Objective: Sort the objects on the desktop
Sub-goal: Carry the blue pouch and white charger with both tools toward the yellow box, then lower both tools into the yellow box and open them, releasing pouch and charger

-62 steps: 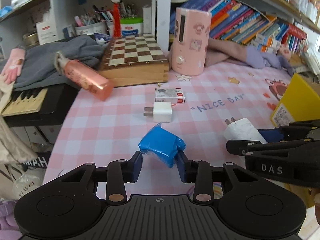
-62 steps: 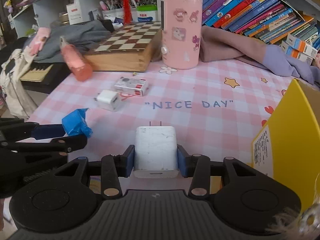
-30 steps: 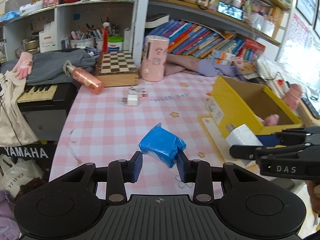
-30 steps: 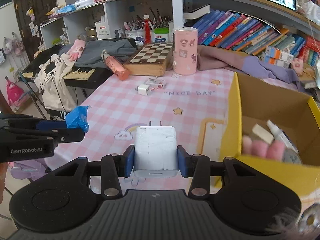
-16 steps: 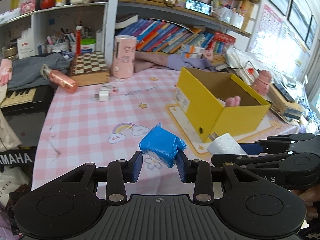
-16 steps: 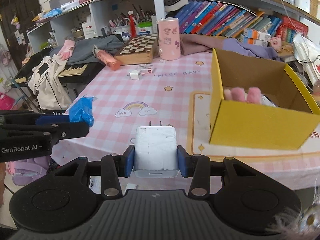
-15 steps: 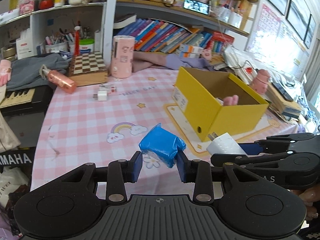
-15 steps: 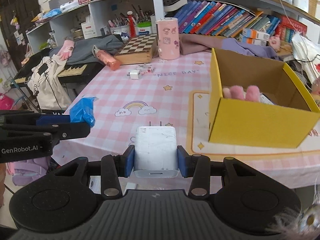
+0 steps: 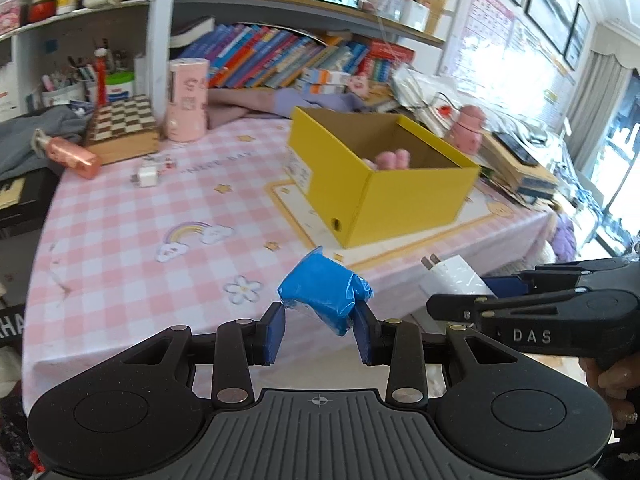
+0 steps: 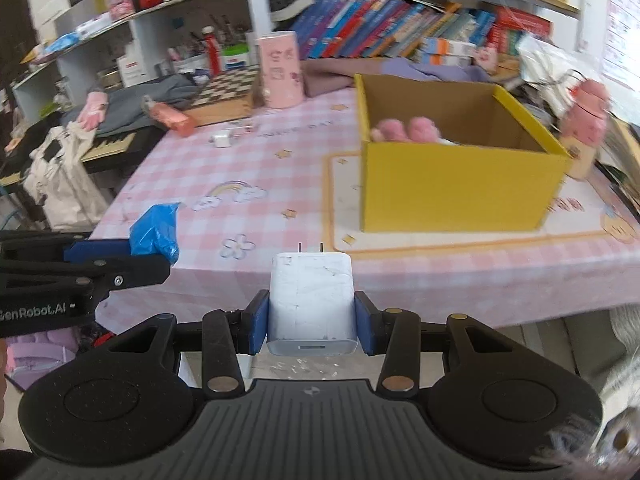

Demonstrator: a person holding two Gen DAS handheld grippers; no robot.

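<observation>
My left gripper (image 9: pixel 320 330) is shut on a crumpled blue plastic packet (image 9: pixel 326 294), held in the air off the near edge of the table. My right gripper (image 10: pixel 311 322) is shut on a white wall charger (image 10: pixel 311 298) with its two prongs pointing forward. In the left wrist view the right gripper (image 9: pixel 460 292) comes in from the right with the charger (image 9: pixel 454 276). The right wrist view has the left gripper (image 10: pixel 154 258) at the left with the blue packet (image 10: pixel 155 232). An open yellow cardboard box (image 9: pixel 380 196) (image 10: pixel 456 192) stands on the pink checked tablecloth (image 9: pixel 132 216) ahead, with something pink and fluffy (image 10: pixel 408 130) inside.
Far across the table lie a small white charger (image 9: pixel 147 174), a small white box, a pink bottle (image 9: pixel 70 154) on its side, a chessboard box (image 9: pixel 122 128) and a pink cylinder (image 9: pixel 187 100). Bookshelves stand behind. A pink bottle (image 10: pixel 586 128) and clutter sit right of the yellow box.
Both grippers have drawn back from the table and swung right, still holding the packet and the charger. The yellow box now sits nearer the middle of both views, and the table edge shows below.
</observation>
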